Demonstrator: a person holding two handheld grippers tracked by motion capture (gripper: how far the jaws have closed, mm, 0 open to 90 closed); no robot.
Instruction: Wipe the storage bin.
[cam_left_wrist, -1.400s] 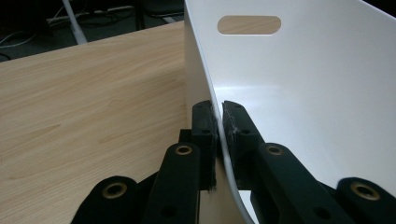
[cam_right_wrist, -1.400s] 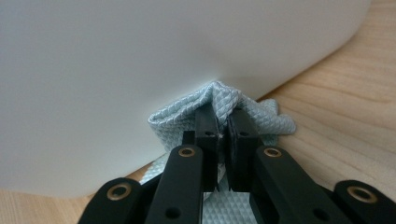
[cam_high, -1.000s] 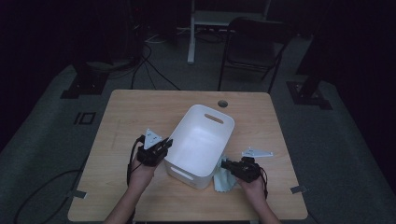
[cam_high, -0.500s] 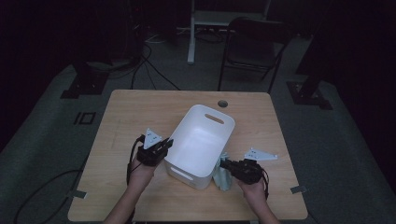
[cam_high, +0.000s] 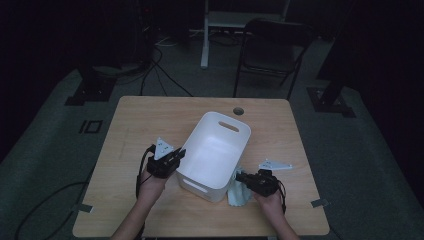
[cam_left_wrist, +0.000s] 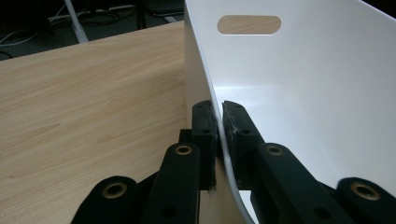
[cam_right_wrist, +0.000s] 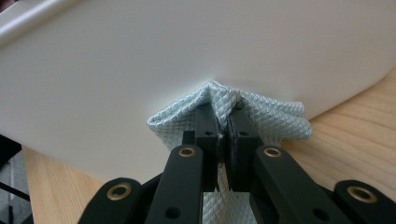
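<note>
The left claw (cam_left_wrist: 218, 122) pinches the white bin's (cam_high: 215, 150) near wall on the bench (cam_high: 140, 120); the right claw (cam_right_wrist: 223, 122) grips a pale blue cloth (cam_right_wrist: 261, 116) pressed against the bin's outer side.

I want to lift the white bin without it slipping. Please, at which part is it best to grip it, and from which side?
Probably the thin upright wall at the rim of the white bin, from above and outside, one jaw inside and one outside. The left gripper is shut on the wall this way. The handle slot on the far wall is another likely hold.
</note>
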